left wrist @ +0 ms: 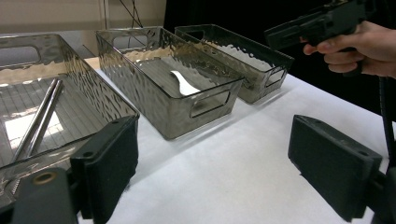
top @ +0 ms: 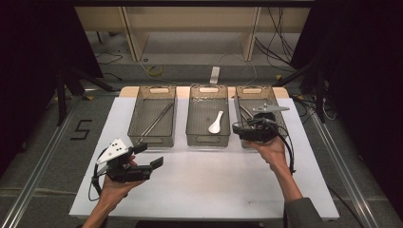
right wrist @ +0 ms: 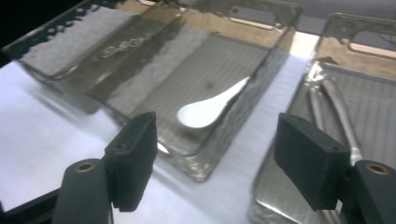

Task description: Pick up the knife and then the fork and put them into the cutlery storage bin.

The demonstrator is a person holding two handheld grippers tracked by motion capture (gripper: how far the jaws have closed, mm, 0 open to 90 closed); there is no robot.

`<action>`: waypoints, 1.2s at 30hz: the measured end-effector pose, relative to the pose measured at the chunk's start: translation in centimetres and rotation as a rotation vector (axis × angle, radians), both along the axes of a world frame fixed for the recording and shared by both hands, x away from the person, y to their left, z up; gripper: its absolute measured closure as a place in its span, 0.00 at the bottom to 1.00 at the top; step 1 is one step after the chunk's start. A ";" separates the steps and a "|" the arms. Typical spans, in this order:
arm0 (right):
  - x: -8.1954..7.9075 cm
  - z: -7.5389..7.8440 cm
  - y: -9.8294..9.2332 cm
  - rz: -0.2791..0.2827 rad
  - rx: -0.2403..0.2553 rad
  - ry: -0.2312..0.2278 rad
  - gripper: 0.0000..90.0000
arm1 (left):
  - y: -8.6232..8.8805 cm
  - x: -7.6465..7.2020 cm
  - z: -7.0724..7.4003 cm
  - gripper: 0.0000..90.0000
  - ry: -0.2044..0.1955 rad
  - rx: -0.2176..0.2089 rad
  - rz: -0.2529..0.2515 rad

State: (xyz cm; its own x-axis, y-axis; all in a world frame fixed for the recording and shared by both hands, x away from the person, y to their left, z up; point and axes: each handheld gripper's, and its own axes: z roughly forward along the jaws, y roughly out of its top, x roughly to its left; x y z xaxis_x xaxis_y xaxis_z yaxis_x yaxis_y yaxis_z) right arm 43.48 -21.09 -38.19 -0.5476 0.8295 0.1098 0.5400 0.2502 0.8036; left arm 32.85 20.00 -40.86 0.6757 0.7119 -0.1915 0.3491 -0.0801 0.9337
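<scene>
Both my tongs are wide and empty: left tongs (top: 151,156) over the bare surface (top: 214,180), right tongs (right wrist: 219,158) above the right bin (top: 275,95). White spoon (right wrist: 210,108) lies in the middle bin (top: 207,138); I'd probably clip that wall reaching in.

Three bins are being shown side by side along the far edge of the table (top: 199,180): a left bin (top: 153,115), a middle bin (top: 207,115) and a right bin (top: 247,102). A pair of long rods (top: 159,118) is being held in the left bin, a spoon (top: 215,123) in the middle bin, and metal utensils (right wrist: 343,116) in the right bin. The left gripper (top: 142,156) is being held over the table, in front of the left bin; the right gripper (top: 236,127) is being held above the near end of the right bin.
</scene>
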 end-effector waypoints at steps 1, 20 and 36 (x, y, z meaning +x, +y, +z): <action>-0.4 0.0 0.1 0.010 0.003 -0.011 0.34 | 0.0 0.0 0.0 0.17 0.001 0.000 0.000; -5.0 -1.8 1.0 0.098 0.068 -0.065 0.28 | -0.3 0.2 -0.1 0.17 0.014 0.007 -0.005; -8.1 -2.9 0.8 0.133 0.117 -0.116 0.26 | -0.5 0.1 -0.3 0.17 0.030 0.020 -0.046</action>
State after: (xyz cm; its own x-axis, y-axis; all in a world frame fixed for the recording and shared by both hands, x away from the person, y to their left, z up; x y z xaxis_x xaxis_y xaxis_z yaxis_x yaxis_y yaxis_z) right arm 35.33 -20.26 -41.08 -0.6658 0.7345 0.1311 0.4107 0.2141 0.8863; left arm 32.96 19.54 -41.12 0.7022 0.6839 -0.1979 0.3720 -0.1155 0.9210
